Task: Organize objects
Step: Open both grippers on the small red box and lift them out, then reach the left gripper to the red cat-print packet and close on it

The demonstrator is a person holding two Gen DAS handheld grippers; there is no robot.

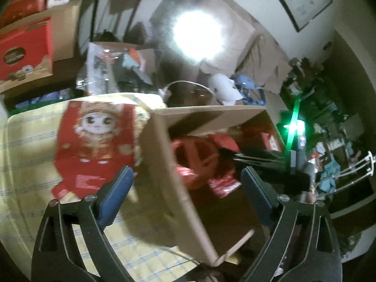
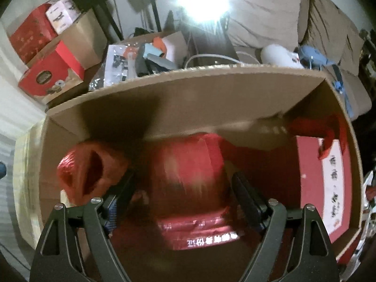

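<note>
Left gripper (image 1: 185, 188) fingers apart, empty, over cardboard box (image 1: 164, 164) edge; right gripper (image 2: 183, 188) fingers apart around red packet (image 2: 188, 169) inside box.

My right gripper (image 2: 182, 188) sits inside the cardboard box (image 2: 164, 98), hemmed by a red bundle (image 2: 185, 162) and red twine roll (image 2: 87, 169); the box's far flap overhangs. Bare floor near right.

The cardboard box (image 2: 183, 98) is looking matt and corrugated at its edge. A glossy red wrapper (image 2: 188, 230) is shining inside it, beside a rough red raffia ball (image 2: 87, 171). The checked cloth (image 1: 28, 155) is lying soft.
</note>
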